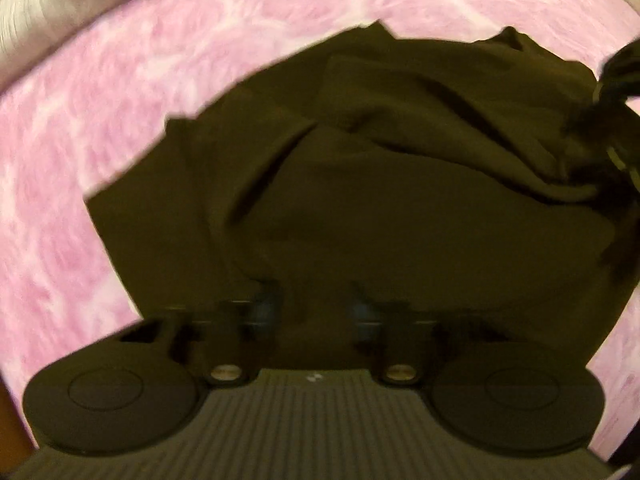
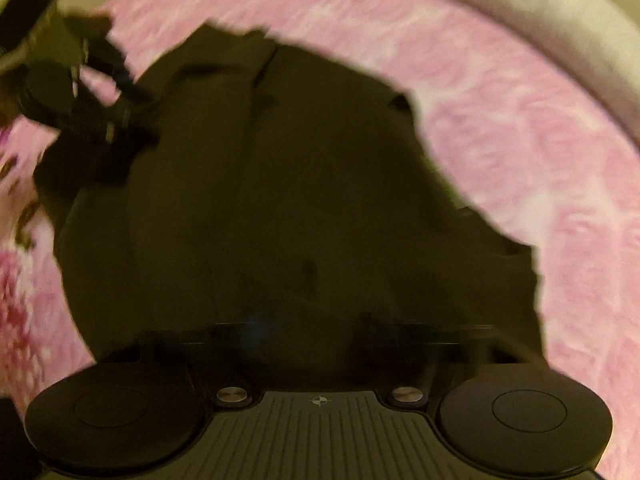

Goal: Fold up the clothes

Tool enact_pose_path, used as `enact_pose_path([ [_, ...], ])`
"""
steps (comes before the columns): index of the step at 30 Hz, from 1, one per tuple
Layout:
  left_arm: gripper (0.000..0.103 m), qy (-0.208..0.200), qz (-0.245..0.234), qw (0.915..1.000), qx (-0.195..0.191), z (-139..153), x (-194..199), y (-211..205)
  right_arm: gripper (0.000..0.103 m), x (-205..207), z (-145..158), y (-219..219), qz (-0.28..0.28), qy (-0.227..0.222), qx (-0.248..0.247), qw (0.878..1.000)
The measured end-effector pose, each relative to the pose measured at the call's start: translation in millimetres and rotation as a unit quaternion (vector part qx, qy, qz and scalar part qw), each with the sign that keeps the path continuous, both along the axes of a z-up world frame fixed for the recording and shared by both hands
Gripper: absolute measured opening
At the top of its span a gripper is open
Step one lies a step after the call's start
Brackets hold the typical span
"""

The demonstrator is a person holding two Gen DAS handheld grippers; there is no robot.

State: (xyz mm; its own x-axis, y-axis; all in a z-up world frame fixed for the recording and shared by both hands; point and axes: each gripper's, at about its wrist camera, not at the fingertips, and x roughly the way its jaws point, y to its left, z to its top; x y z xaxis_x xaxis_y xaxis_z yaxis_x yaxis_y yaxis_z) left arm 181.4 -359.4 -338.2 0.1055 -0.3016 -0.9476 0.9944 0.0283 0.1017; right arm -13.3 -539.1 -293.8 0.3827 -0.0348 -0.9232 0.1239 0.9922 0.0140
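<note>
A dark olive-brown garment (image 1: 400, 180) lies rumpled on a pink rose-patterned bed cover (image 1: 120, 100). My left gripper (image 1: 314, 304) sits low over the garment's near edge, its dark fingers closed in on cloth that rises between them. At the right edge of this view my right gripper (image 1: 616, 92) pinches the cloth, with folds running toward it. In the right wrist view the same garment (image 2: 300, 180) fills the middle. My right gripper (image 2: 312, 332) is pressed into it, its fingers hard to make out against the dark cloth. The left gripper (image 2: 80, 96) shows at upper left, on the garment's edge.
The pink cover (image 2: 520, 120) surrounds the garment on all sides. A pale striped fabric (image 1: 48, 8) borders the cover at upper left, and an off-white padded edge (image 2: 540, 12) curves along the upper right. Red floral print (image 2: 16, 280) shows at the far left.
</note>
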Motion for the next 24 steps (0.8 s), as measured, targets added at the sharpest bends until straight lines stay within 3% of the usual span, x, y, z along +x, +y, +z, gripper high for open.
enact_pose_path([
  [4,0.000,0.008,-0.031,0.9985,-0.044,45.0,-17.8,32.7,0.001,1.9,-6.1,8.1,0.027,0.021,0.007,0.999],
  [9,0.000,0.031,-0.089,0.9938,-0.058,96.9,-80.1,86.2,0.001,-85.8,32.5,26.5,0.051,0.070,0.007,0.996],
  [13,0.000,0.086,-0.121,0.9889,-0.013,104.1,-142.9,123.6,0.001,-177.8,36.1,30.0,0.043,0.141,0.009,0.989],
  [15,0.000,0.117,-0.128,0.9844,0.029,97.4,-173.5,139.1,0.001,-224.0,22.1,23.6,0.032,0.183,0.000,0.983],
  [18,0.001,0.124,-0.145,0.9772,0.092,86.8,-200.4,160.9,0.001,-288.1,-6.2,4.2,-0.001,0.248,-0.018,0.969],
  [21,0.009,0.112,-0.129,0.9767,0.130,89.9,-201.8,177.8,0.002,-324.4,-24.9,-19.4,-0.043,0.279,-0.049,0.958],
  [24,0.033,0.108,-0.084,0.9843,0.112,108.8,-188.4,167.6,0.003,-335.5,-40.6,-37.4,-0.058,0.320,-0.084,0.942],
])
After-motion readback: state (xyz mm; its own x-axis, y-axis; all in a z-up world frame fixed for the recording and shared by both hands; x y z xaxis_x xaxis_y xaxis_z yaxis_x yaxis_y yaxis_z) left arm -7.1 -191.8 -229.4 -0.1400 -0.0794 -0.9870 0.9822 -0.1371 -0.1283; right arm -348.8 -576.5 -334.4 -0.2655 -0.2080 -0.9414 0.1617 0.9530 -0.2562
